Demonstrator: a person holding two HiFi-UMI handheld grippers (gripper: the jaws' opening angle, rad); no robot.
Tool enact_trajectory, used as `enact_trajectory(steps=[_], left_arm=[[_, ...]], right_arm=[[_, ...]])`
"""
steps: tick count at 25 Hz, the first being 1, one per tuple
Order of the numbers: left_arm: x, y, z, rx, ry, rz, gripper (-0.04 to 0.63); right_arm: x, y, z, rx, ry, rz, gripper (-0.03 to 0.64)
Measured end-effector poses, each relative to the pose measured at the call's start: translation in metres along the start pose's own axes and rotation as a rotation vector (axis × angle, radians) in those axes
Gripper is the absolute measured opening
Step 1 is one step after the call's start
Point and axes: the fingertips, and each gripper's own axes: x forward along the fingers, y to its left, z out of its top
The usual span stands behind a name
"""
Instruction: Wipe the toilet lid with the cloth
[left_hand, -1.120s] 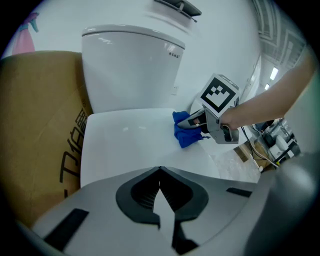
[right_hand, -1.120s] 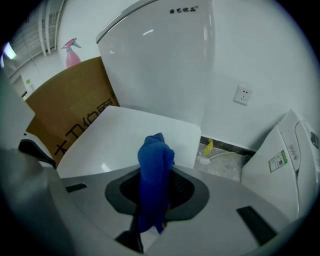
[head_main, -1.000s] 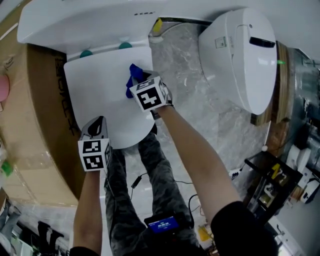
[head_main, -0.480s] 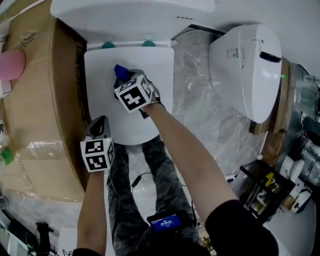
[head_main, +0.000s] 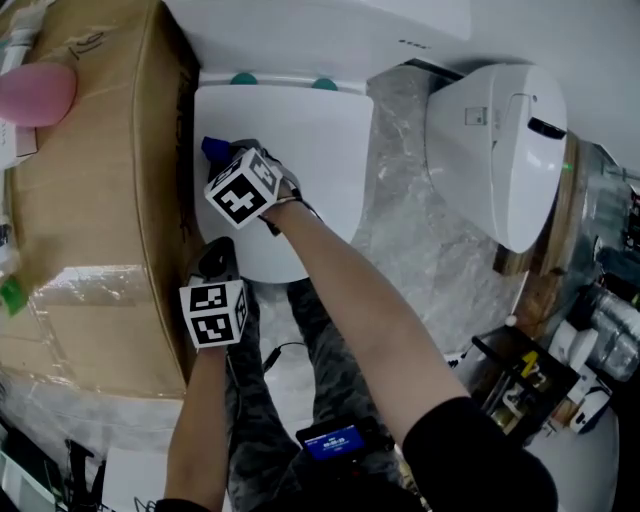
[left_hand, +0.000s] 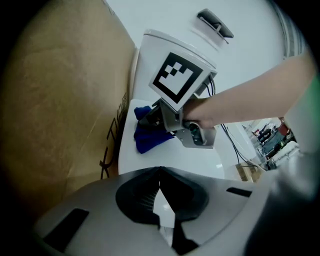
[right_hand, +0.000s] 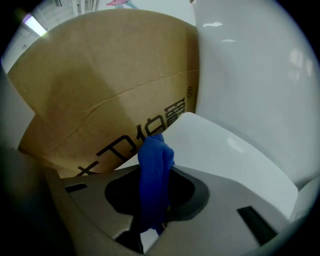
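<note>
Cloth (head_main: 212, 150): blue, mostly hidden under the right gripper's marker cube in the head view; only 1 tip shows. Whether it presses on the lid (head_main: 320, 150) cannot be told.

Right gripper (right_hand: 152, 207): jaws clamped on the cloth, which stands bunched between them. Its long axis runs along the jaws, with the free end pointing out towards the box (head_main: 90, 200).

Position: cloth at the lid's left rear part, near the box-side edge.

Lid: white, closed, long axis from 2 teal hinge caps (head_main: 243, 79) to the rounded front. The front edge is partly covered by the left gripper (head_main: 217, 262) and the right forearm.

Left gripper: jaws together, nothing between them, at the lid's front rim; contact with the lid unclear.

Cistern (head_main: 330, 30): cut off at the top.

Surroundings: box tight against the toilet's left side, pink item (head_main: 38, 92) on top; 2nd toilet (head_main: 500, 150) to the right, across marbled floor (head_main: 400, 220). Clutter at the lower right is too small to identify.
</note>
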Motion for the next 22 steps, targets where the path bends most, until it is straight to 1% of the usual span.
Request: enact_trajectory(steps=[2, 5, 9, 11, 15, 19, 22], left_arm=[[-0.001, 0.001, -0.004, 0.015, 0.002, -0.004, 0.011], [-0.005, 0.0, -0.006, 0.062, -0.004, -0.009, 0.011], [-0.011, -0.006, -0.009, 0.093, -0.002, -0.031, 0.012], [-0.012, -0.008, -0.011, 0.103, 0.001, -0.039, 0.011], [-0.011, -0.01, -0.016, 0.126, 0.013, -0.036, 0.012], [-0.006, -0.016, -0.02, 0.144, 0.033, -0.031, 0.011], [-0.001, -0.022, -0.018, 0.129, 0.033, -0.031, 0.011]], right_arm=[[0.006, 0.015, 0.002, -0.022, 0.01, 0.023, 0.091], [0.01, 0.031, 0.0, -0.04, 0.021, 0.047, 0.091], [0.006, 0.049, -0.011, 0.003, 0.028, 0.114, 0.091], [0.002, 0.053, -0.019, 0.028, 0.028, 0.129, 0.091], [-0.009, 0.054, -0.038, 0.047, 0.019, 0.137, 0.091], [-0.022, 0.041, -0.057, 0.065, 0.005, 0.124, 0.091], [-0.034, 0.023, -0.072, 0.105, 0.0, 0.114, 0.091]])
